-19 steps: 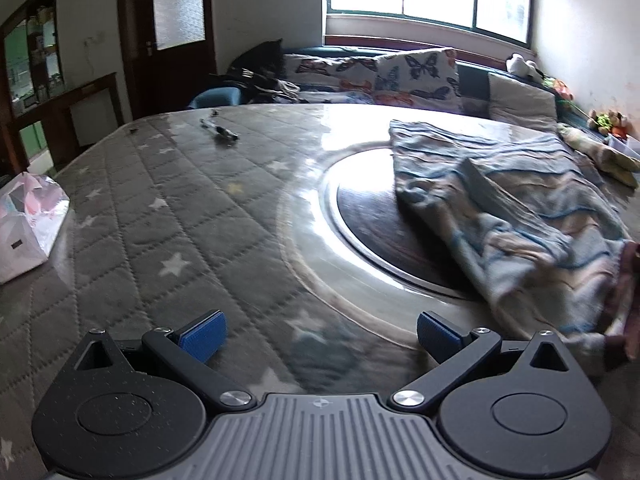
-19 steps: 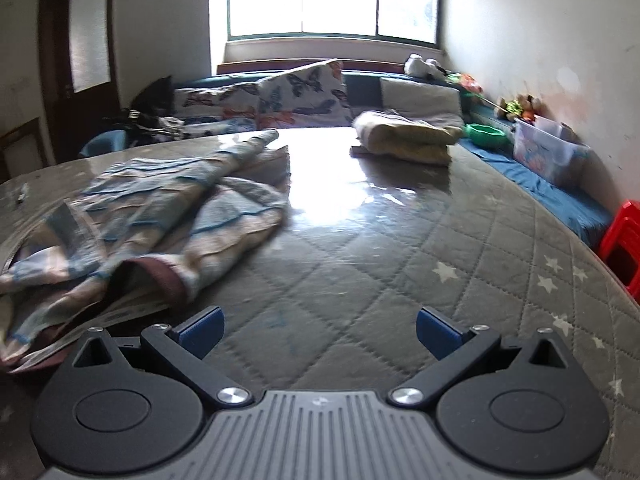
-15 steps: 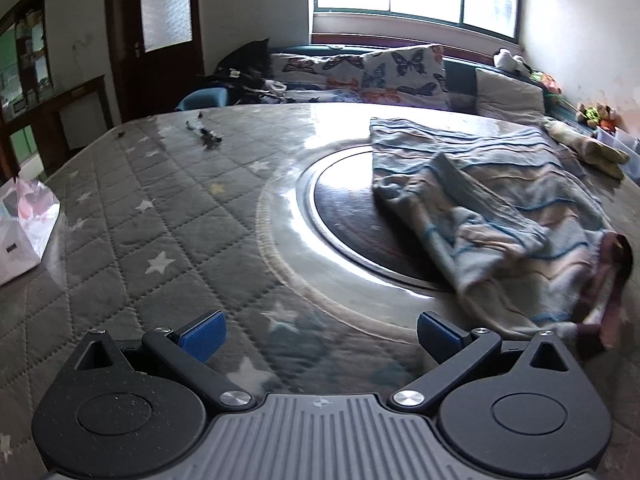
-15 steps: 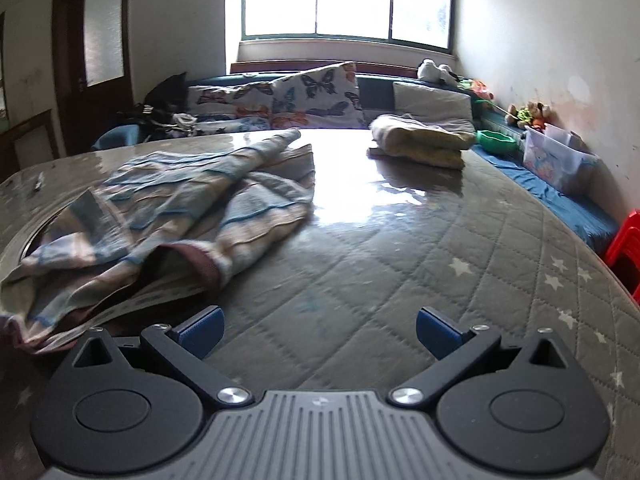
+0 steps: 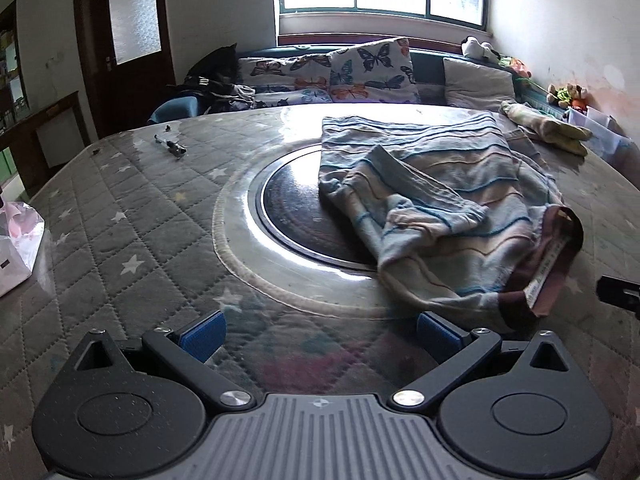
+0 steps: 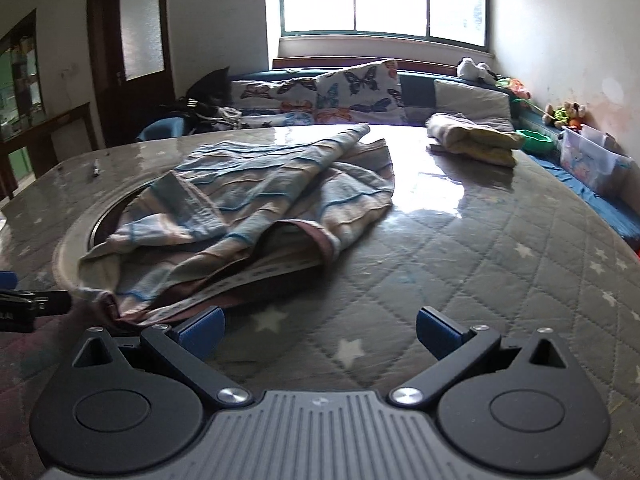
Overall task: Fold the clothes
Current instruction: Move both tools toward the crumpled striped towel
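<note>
Daylight from the big window falls across a round table (image 5: 120, 216) covered with a grey quilted, star-printed cloth under glass, a dark turntable (image 5: 296, 200) set in its middle. On it lies the striped garment (image 5: 440, 184), pale blue and beige with a brown waistband (image 5: 560, 248), crumpled and half over the turntable's right side; its waistband opening faces the near edge, a printed inner band showing. In the right wrist view the same garment (image 6: 256, 200) spreads out ahead and to the left.

Both pairs of tongs hover low at the near edge, holding nothing. The left tongs (image 5: 320, 332) stand wide apart, their right blue pad (image 5: 434, 330) just beside the garment's near hem. The right tongs (image 6: 318, 330) are likewise spread, their left pad (image 6: 202, 326) next to the waistband corner.

Farther off, a folded yellowish cloth (image 6: 472, 138) rests near the table's far right edge, a small pen-like object (image 5: 170, 145) on the far left. Butterfly-print cushions (image 5: 340, 76) line a sofa under the window.

I judge the folding has not begun: this looks like the approach to a first grasp. The next move seems to call for each pair of tongs to pinch a waistband corner, then lift and spread the garment flat before any fold
</note>
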The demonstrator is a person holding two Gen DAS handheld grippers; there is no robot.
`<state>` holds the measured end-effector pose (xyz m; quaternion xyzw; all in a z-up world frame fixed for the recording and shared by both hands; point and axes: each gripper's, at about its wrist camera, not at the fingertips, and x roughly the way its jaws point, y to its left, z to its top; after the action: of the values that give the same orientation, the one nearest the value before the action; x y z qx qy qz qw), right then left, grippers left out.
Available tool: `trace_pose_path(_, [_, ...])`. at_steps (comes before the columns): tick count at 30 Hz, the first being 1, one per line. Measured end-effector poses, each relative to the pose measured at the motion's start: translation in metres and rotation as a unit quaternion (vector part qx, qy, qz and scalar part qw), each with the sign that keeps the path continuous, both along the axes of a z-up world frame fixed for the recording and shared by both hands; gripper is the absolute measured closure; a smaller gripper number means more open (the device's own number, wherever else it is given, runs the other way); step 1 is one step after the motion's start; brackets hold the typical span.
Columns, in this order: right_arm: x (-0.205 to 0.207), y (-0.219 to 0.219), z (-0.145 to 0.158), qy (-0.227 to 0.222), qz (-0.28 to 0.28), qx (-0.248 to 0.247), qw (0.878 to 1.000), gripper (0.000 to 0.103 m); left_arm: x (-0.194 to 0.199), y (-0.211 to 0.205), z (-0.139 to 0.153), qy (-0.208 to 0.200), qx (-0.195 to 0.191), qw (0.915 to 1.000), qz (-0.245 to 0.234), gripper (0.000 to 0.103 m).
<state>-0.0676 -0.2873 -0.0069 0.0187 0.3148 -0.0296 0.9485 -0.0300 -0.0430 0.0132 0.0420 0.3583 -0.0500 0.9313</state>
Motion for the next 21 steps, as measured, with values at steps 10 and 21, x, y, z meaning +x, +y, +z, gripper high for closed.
trace_pose_path(10, [-0.008, 0.015, 0.001, 0.013, 0.021, 0.013, 1.000, 0.000, -0.008, -0.009, -0.002, 0.010, 0.005, 0.9998, -0.016, 0.000])
trace_pose_path(21, [-0.014, 0.021, 0.002, 0.021, 0.030, 0.016, 0.999, 0.000, -0.013, -0.013, -0.003, 0.016, 0.011, 0.9996, -0.021, 0.000])
